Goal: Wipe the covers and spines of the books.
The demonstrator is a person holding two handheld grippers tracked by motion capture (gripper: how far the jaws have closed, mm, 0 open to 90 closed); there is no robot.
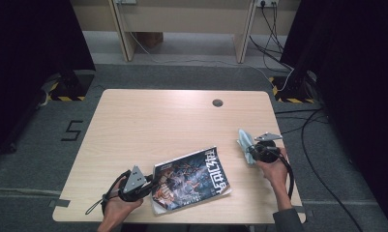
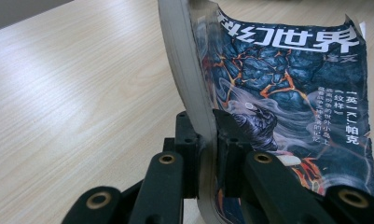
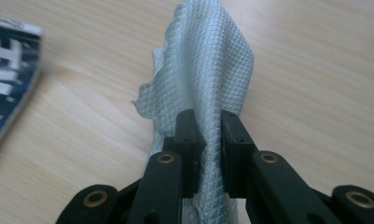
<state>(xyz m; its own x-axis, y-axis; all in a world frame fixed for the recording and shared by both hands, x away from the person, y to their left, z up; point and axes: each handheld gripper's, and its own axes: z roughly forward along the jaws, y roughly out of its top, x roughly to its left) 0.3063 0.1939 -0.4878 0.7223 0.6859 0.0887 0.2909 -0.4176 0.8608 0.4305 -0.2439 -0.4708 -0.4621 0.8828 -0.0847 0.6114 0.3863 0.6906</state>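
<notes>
left gripper (image 1: 150, 182) is clamping the edge of a magazine (image 1: 191, 179), its dark blue cover showing orange cracks and white lettering; in the left gripper view the pinched edge is curling up between the jaws while the rest is lying on the table (image 1: 157, 121) just to the gripper's right. left hand (image 1: 118, 205) is gripping low, near the front edge. right gripper (image 1: 252, 151) is pinching a pale, quilted cloth (image 3: 205, 70), bunched and standing up ahead of the jaws. right hand (image 1: 275, 170) is angling inward.
</notes>
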